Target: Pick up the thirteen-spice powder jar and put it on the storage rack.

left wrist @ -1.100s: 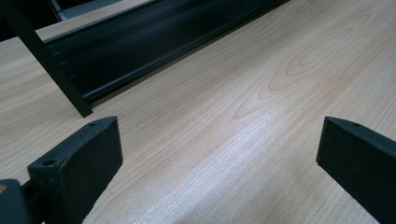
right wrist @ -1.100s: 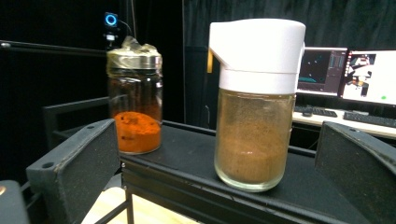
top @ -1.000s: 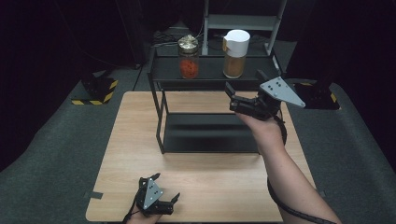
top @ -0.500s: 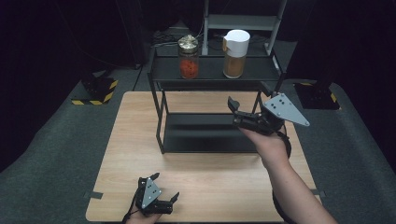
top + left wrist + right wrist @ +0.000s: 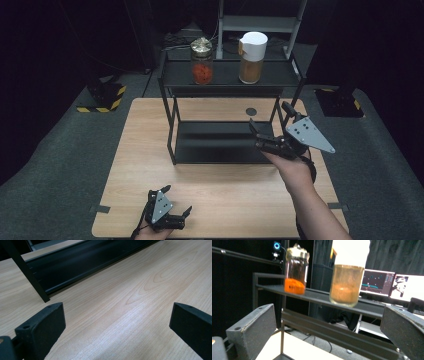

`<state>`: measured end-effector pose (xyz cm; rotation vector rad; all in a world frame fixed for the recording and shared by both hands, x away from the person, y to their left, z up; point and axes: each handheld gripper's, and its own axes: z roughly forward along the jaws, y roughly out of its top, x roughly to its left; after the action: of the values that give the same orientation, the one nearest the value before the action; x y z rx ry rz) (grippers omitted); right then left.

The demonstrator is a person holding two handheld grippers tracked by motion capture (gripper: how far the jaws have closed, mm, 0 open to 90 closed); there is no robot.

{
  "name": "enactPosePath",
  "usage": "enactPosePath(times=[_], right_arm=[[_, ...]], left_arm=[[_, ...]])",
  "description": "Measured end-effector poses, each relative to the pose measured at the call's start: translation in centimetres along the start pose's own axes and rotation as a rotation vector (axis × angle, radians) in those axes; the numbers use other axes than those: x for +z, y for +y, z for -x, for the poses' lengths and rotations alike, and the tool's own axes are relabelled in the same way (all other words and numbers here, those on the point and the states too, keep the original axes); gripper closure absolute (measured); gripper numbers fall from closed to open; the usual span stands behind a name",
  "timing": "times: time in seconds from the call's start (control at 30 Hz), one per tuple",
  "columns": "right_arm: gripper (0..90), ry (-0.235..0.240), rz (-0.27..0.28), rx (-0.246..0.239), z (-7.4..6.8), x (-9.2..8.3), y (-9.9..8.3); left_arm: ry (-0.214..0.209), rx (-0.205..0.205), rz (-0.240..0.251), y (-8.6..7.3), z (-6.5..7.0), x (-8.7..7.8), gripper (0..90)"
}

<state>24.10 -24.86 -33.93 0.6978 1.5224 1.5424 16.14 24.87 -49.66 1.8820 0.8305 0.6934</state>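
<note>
The right gripper (image 5: pixel 270 127) is held above the counter (image 5: pixel 140 165) at the right end of the black rack (image 5: pixel 172 145), pointing far and slightly up toward the top shelf (image 5: pixel 225 74); its jaws are released, spread wide with nothing between them. The right gripper view looks along them at two jars on that shelf: the white-lidded jar (image 5: pixel 347 277) with brown contents sits roughly between the jaws and well beyond them; the jar with orange contents (image 5: pixel 295 271) stands to its left, apart from it. The aim suggests the white-lidded jar is the intended pick; the wide opening suits its body.

The left gripper (image 5: pixel 167 215) rests low at the near edge of the counter, left of centre; its jaws are also released and empty, with bare wood between them in the left gripper view; it appears parked clear of the working arm.

Both jars stand upright near the middle of the shelf, untouched.
</note>
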Motion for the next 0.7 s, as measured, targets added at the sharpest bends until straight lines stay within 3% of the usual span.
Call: enactPosePath(times=[0.3, 0.7], right_arm=[[0.0, 0.001, -0.04, -0.011, -0.3, -1.3, -2.1], [0.0, -0.002, -0.133, -0.023, -1.9, -3.6, -6.6]], left_arm=[[0.009, 0.007, 0.003, 0.0, 0.2, 0.0, 0.6], [0.005, 0.007, 0.002, 0.0, 0.2, 0.0, 0.6]])
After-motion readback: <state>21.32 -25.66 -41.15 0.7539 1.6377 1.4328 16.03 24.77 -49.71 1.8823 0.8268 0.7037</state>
